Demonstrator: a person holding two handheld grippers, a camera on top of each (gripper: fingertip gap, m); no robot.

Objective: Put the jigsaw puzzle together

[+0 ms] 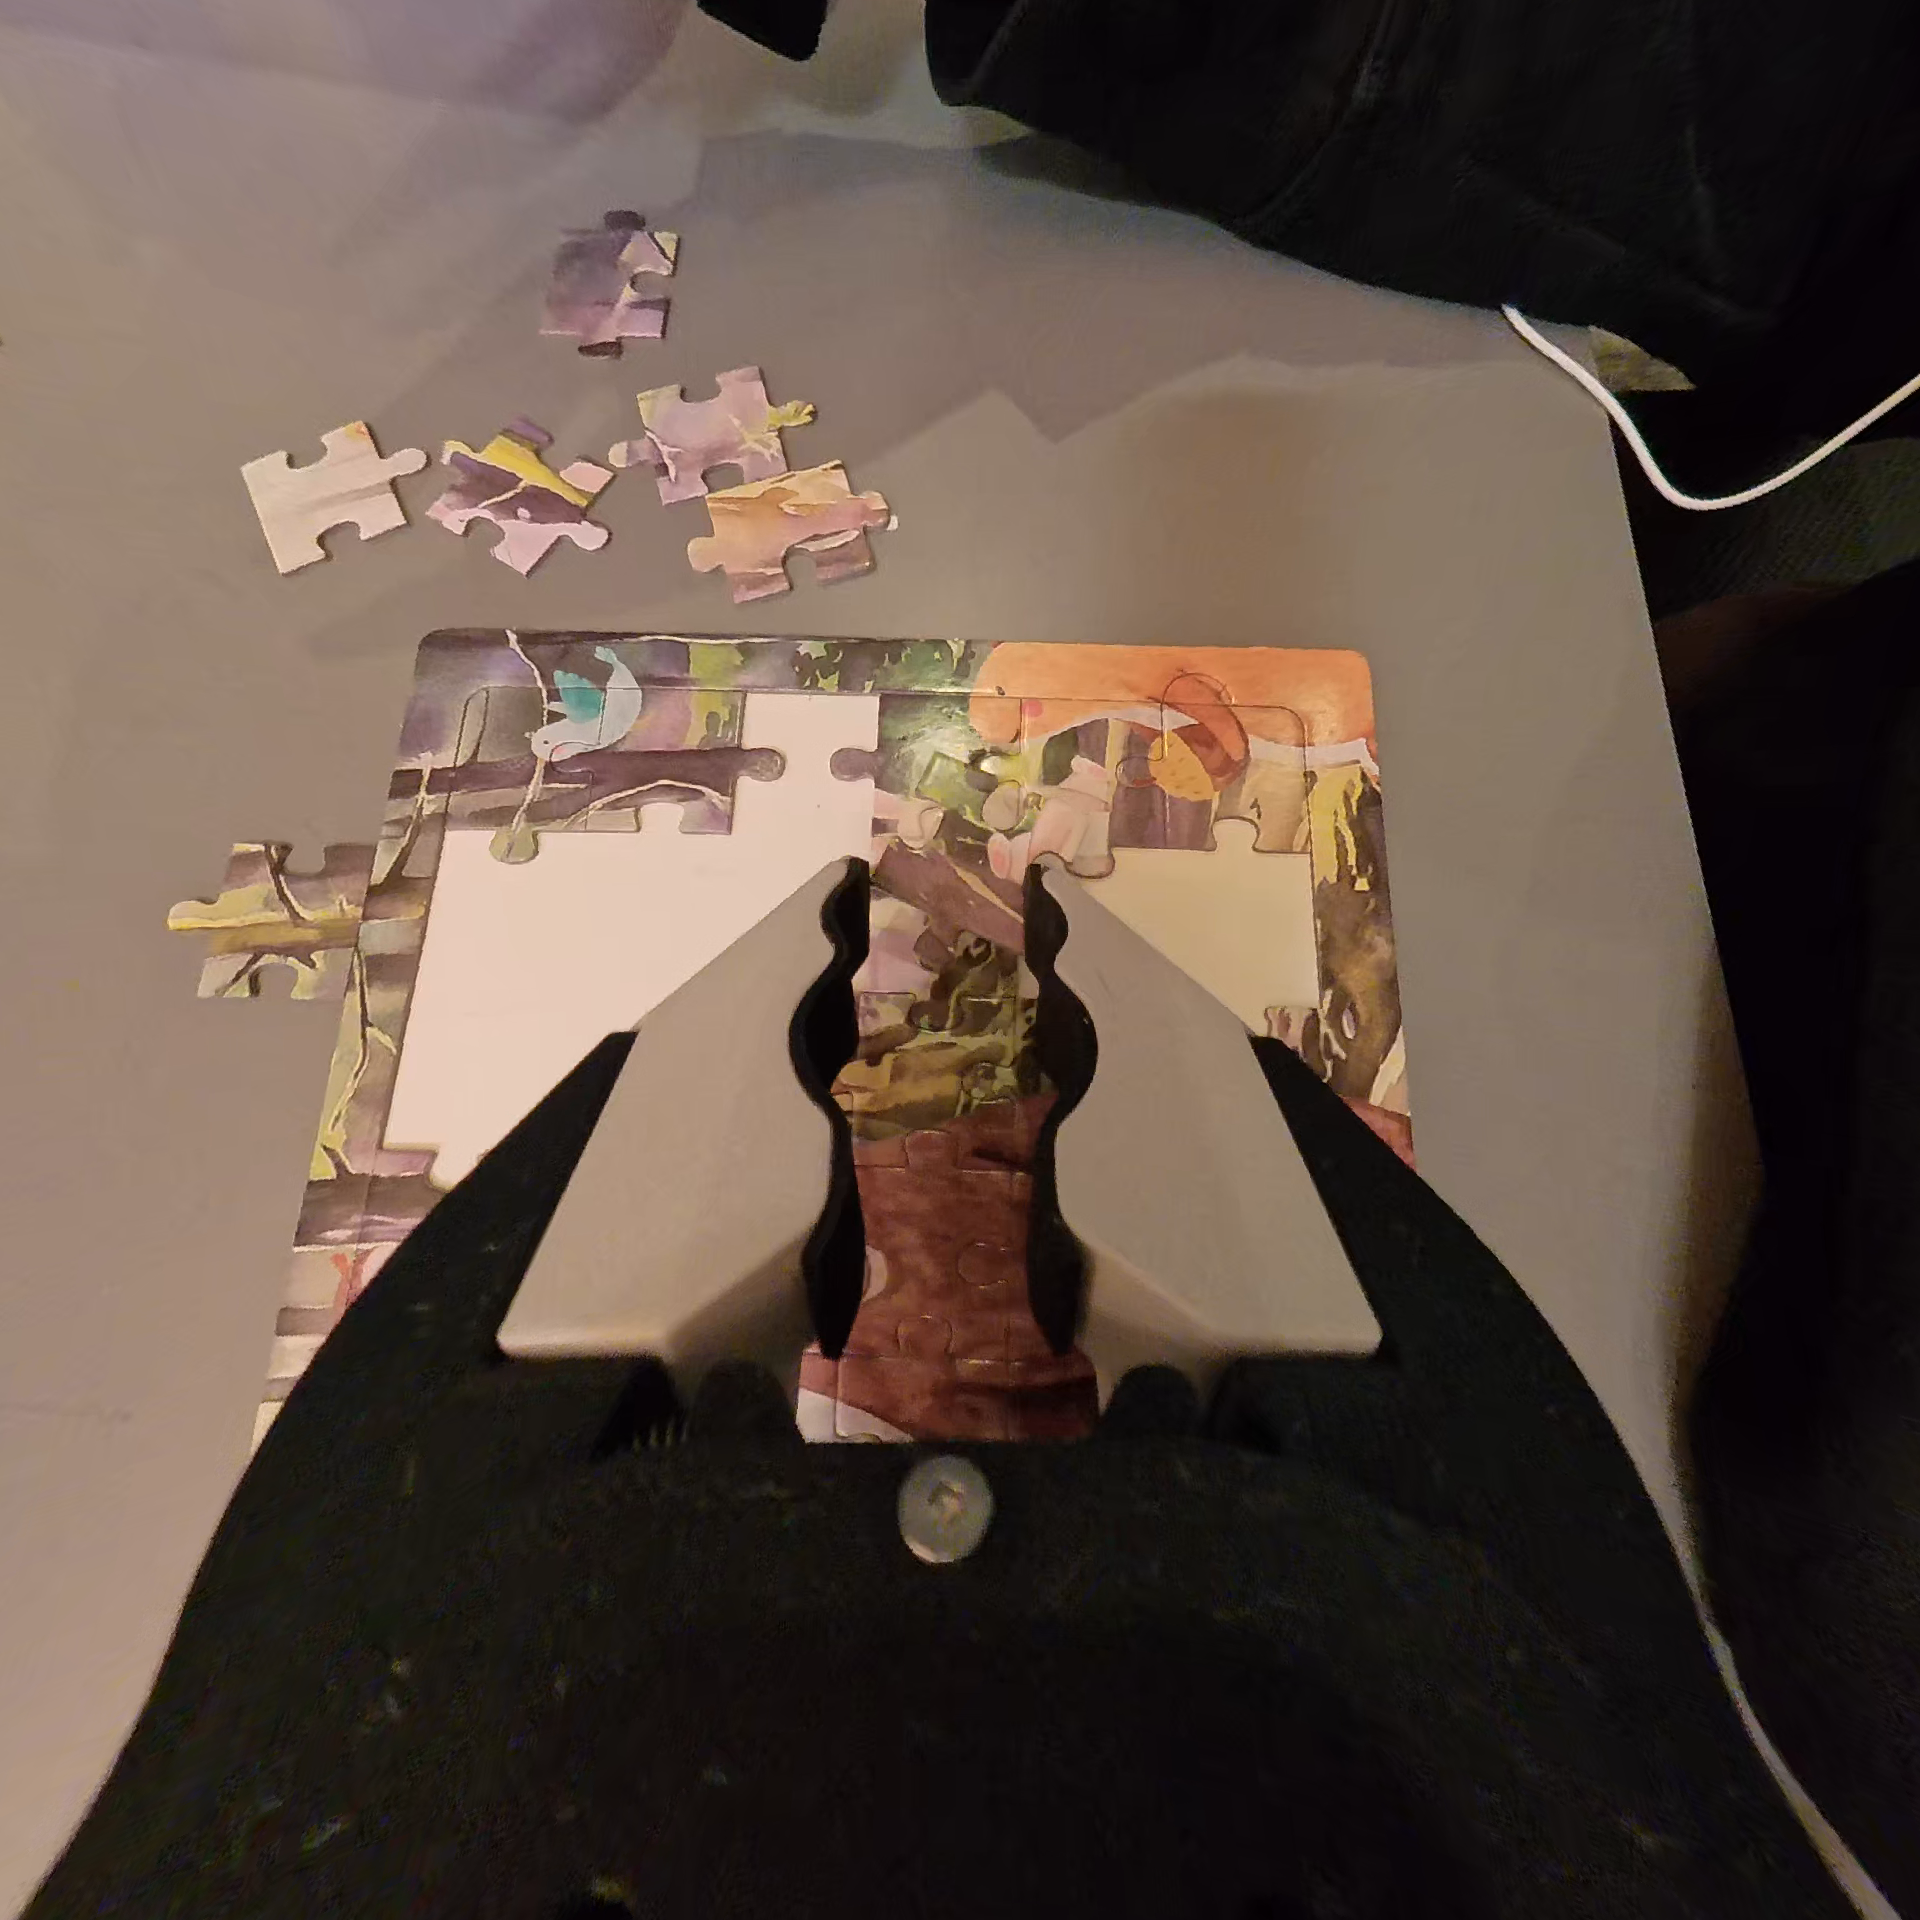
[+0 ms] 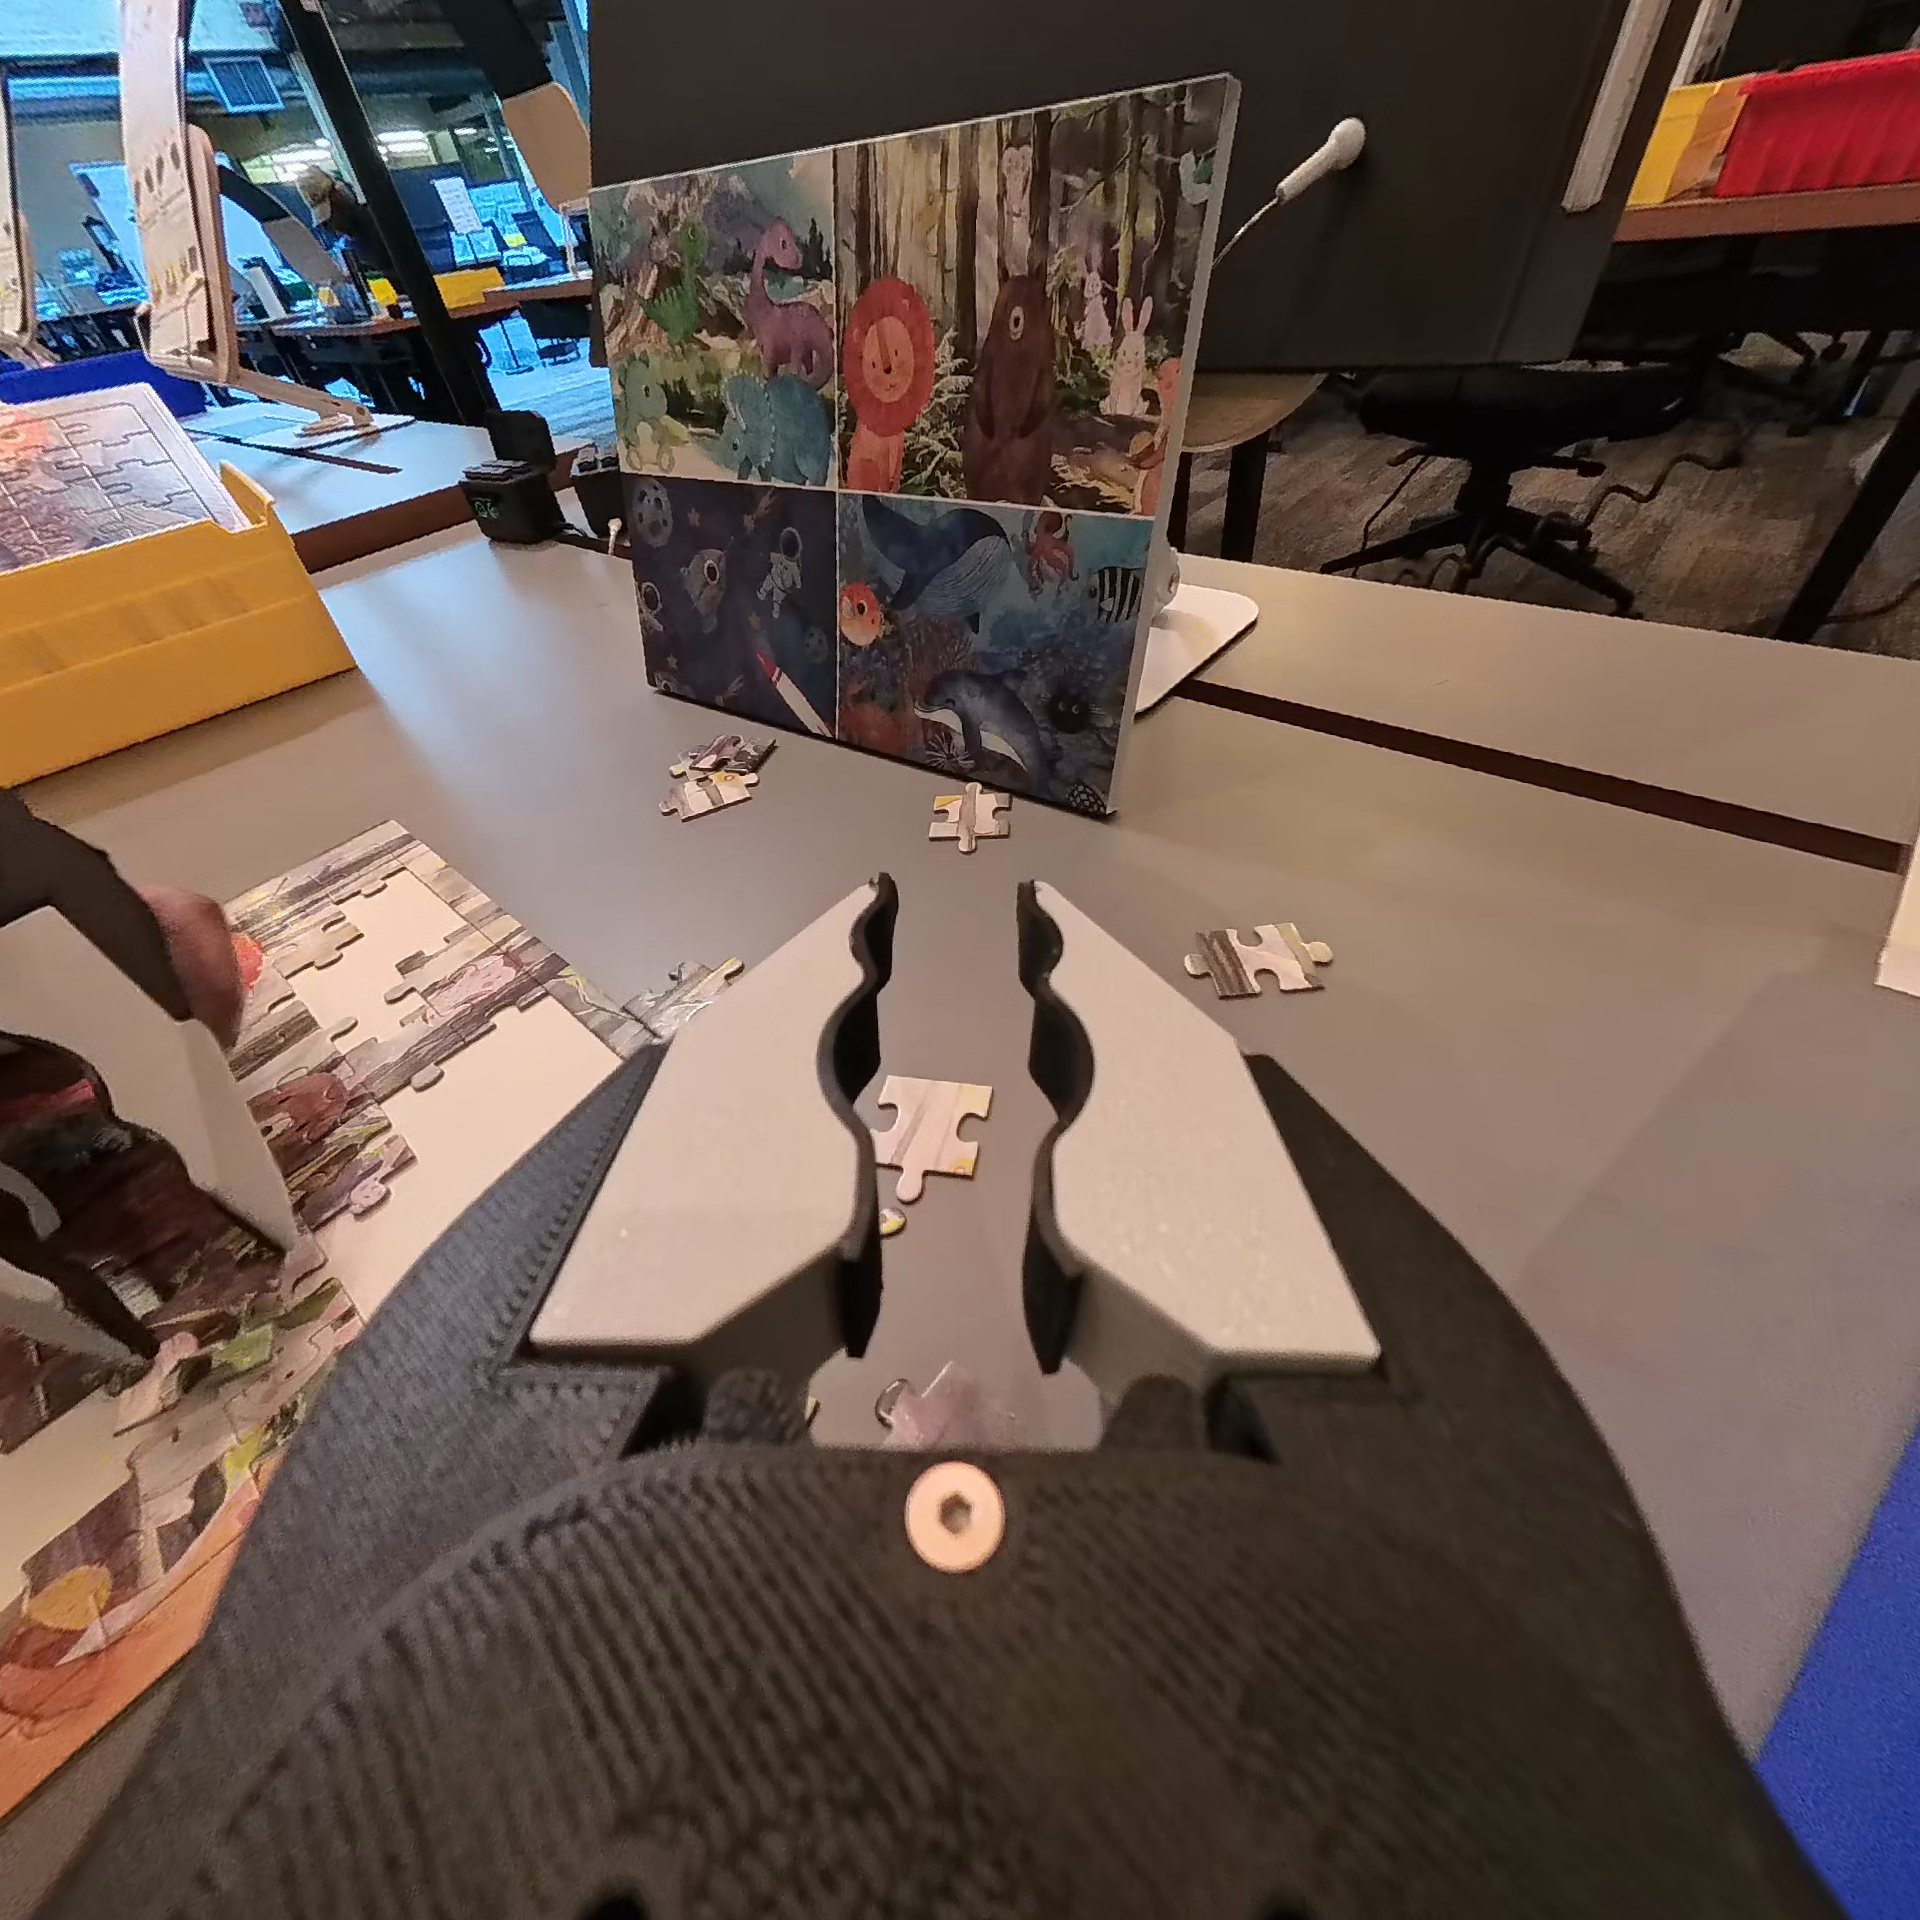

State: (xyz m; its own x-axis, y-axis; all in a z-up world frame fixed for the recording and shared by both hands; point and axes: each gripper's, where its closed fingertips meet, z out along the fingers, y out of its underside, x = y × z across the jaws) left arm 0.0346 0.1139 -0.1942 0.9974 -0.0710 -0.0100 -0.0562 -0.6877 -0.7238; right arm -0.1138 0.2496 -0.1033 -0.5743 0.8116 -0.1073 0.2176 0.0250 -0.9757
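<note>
The puzzle board (image 1: 1340, 686) lies flat on the grey table, partly filled, with white gaps at its left (image 1: 520, 987), top middle (image 1: 810, 769) and right (image 1: 1205, 914). My left gripper (image 1: 943, 873) hovers over the board's middle, open and empty. Several loose pieces (image 1: 520, 499) lie beyond the board's far left corner, and one piece (image 1: 275, 920) touches its left edge. My right gripper (image 2: 956, 888) is open and empty above the table, right of the board (image 2: 343, 997). A pale piece (image 2: 930, 1138) lies on the table below, seen between its fingers. Another piece (image 2: 945, 1397) shows near its base.
A striped piece (image 2: 1257, 961) lies to the right, and more pieces (image 2: 969, 816) (image 2: 717, 774) lie in front of the upright picture box (image 2: 894, 447). A yellow bin (image 2: 156, 623) stands at the left. A white cable (image 1: 1714, 488) and dark cloth (image 1: 1455, 125) border the table. My right fingertips sit around 20 centimetres from my left ones.
</note>
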